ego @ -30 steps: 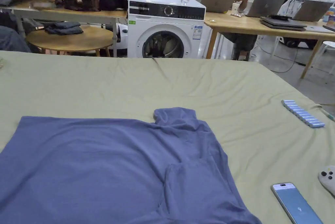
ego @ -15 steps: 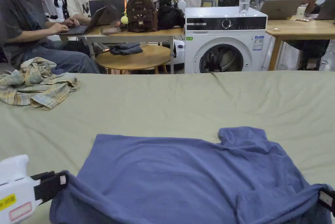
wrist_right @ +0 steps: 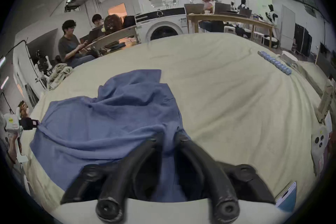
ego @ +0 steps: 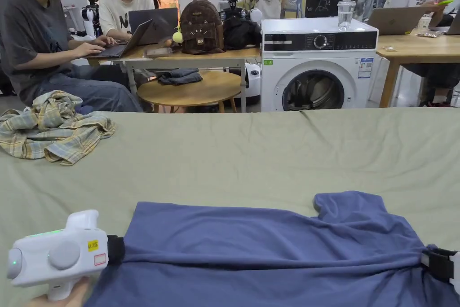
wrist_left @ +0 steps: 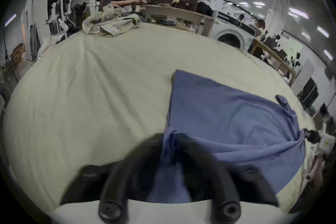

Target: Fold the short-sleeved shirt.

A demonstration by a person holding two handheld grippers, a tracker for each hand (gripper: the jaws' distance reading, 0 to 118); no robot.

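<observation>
A blue short-sleeved shirt (ego: pixel 269 240) lies on the green-covered table (ego: pixel 251 155), one sleeve sticking out at its far right. My left gripper (ego: pixel 117 249) is shut on the shirt's left edge, and my right gripper (ego: pixel 426 260) is shut on its right edge. The cloth is pulled into a taut ridge between them. In the left gripper view, bunched blue cloth (wrist_left: pixel 227 118) is pinched in my left gripper (wrist_left: pixel 171 138). In the right gripper view, my right gripper (wrist_right: pixel 169 140) pinches the shirt (wrist_right: pixel 118 109) the same way.
A crumpled plaid shirt (ego: pixel 49 128) lies at the table's far left. A phone (wrist_right: pixel 287 195), a white controller (wrist_right: pixel 320 142) and a row of blue pieces (wrist_right: pixel 274 62) lie on the right side. Beyond the table stand a washing machine (ego: pixel 319 65) and desks with people.
The head camera has swung left. Both grippers have come into view, taken hold of the shirt's sides and carried them farther from me, lifting the cloth into a taut fold.
</observation>
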